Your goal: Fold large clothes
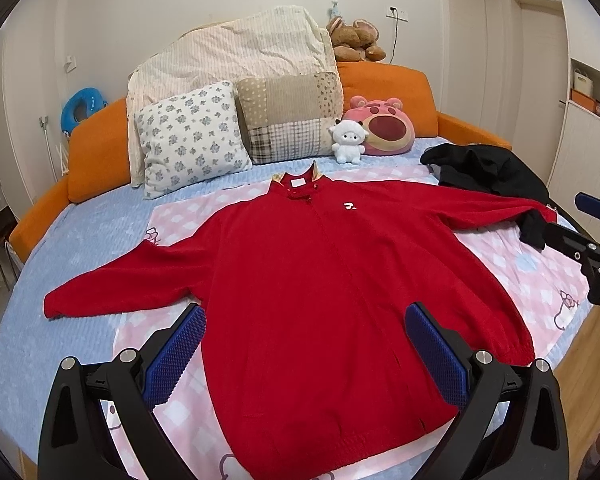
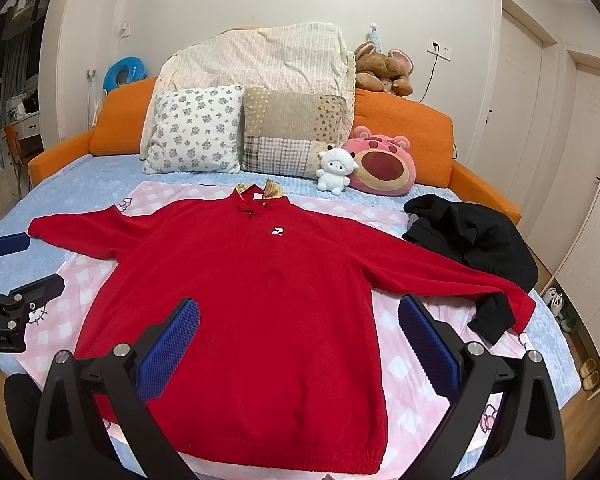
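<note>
Left gripper (image 1: 304,320): we hold it low over the bed, its blue pads (image 1: 180,354) spread wide with nothing between them; it fills the bottom of the left wrist view and shows at the left edge of the right wrist view, apart from the fleece.
Right gripper (image 2: 298,314): ours as well, fingers wide apart and empty, at the bottom of its own view; it juts in at the right edge of the left wrist view, near the right cuff.
Fleece (image 1: 308,280): red, spread flat and face up in the middle of both views, sleeves out to either side, collar toward the pillows, hem nearest us.
Black garment (image 2: 476,236): crumpled at centre right, its sleeve lying over the red cuff.
Sheet (image 2: 72,280): pink checked, under the fleece, on a blue cover (image 1: 52,240).
Pillows: floral pillow (image 1: 192,136) at upper left of centre, patchwork pillow (image 1: 292,116) beside it, a cream quilt (image 1: 236,48) heaped behind.
Toys: white lamb (image 1: 348,140) touching a pink bear cushion (image 1: 384,126); brown bear (image 1: 356,40) on the orange headboard (image 1: 388,80).
Room: white walls, doors at upper right.
</note>
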Demonstrator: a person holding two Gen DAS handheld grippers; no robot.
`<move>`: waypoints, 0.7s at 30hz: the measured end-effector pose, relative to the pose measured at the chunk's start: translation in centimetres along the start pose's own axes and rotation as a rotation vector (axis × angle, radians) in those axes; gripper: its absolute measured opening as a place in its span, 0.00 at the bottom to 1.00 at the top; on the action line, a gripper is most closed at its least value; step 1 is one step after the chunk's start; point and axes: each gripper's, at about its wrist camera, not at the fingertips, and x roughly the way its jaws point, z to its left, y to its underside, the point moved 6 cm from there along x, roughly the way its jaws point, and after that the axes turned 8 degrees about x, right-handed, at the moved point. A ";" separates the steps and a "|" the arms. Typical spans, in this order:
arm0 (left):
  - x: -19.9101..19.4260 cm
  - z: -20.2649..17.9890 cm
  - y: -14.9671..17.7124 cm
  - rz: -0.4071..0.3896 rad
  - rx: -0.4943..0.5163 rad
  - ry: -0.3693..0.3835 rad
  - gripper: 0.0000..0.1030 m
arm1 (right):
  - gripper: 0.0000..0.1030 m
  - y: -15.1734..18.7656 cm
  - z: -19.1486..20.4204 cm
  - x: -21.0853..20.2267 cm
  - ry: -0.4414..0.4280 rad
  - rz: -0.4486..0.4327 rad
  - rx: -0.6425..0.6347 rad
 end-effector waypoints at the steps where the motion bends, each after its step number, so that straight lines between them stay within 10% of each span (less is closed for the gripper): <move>1: 0.1 0.0 -0.1 0.002 0.000 0.000 0.98 | 0.96 0.0 0.1 0.0 0.000 0.001 -0.001; 21: 2.6 -1.8 -2.8 0.011 0.042 0.061 0.98 | 0.96 -0.3 -3.2 2.9 0.015 0.049 0.052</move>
